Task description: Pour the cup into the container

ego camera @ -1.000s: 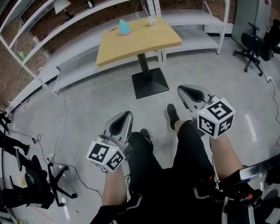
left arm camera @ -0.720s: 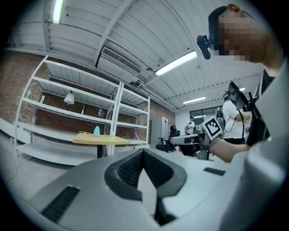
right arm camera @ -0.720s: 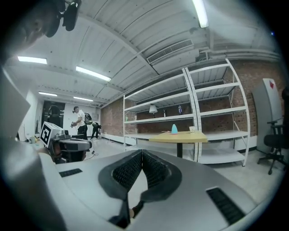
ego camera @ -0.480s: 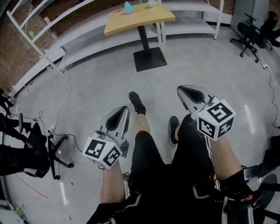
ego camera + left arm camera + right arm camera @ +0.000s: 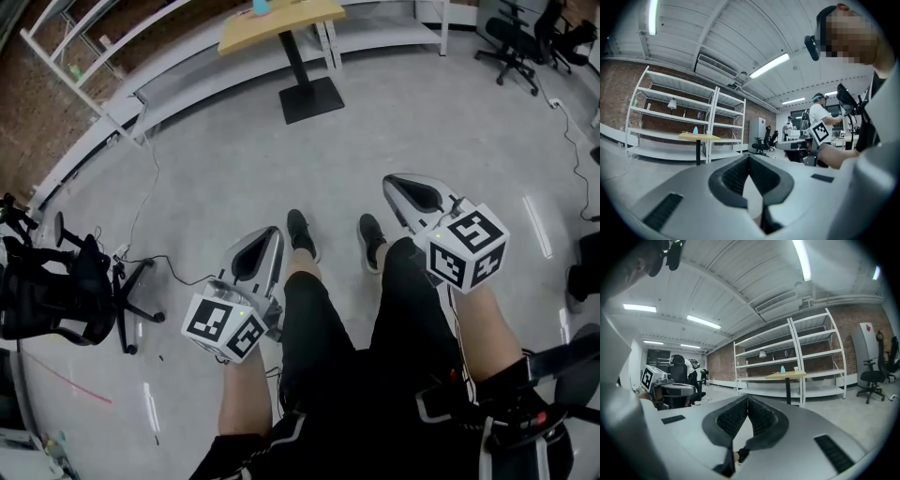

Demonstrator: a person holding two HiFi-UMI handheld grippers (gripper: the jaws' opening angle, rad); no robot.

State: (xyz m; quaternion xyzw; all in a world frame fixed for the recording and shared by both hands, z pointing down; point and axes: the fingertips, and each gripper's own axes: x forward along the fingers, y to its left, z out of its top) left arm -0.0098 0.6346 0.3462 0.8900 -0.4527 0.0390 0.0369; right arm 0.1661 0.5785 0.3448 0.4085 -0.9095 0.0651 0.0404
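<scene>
At the head view's top edge, the tabletop (image 5: pixel 281 21) carries the blue thing (image 5: pixel 260 6) and the white cup (image 5: pixel 796 369), well apart from us | we hold the left gripper (image 5: pixel 267 246) and the right gripper (image 5: pixel 401 187) closed and empty | step: this fits either an approach or standing off after pouring; the cup's fill is too small to tell

lab, brick wall (image 5: pixel 614 103), metal shelving (image 5: pixel 670 115)

The white cup (image 5: pixel 796 369) stands on the wooden pedestal surface (image 5: pixel 281 23), far ahead, before white metal shelving (image 5: pixel 178 70); black office chair (image 5: pixel 52 295) left.
</scene>
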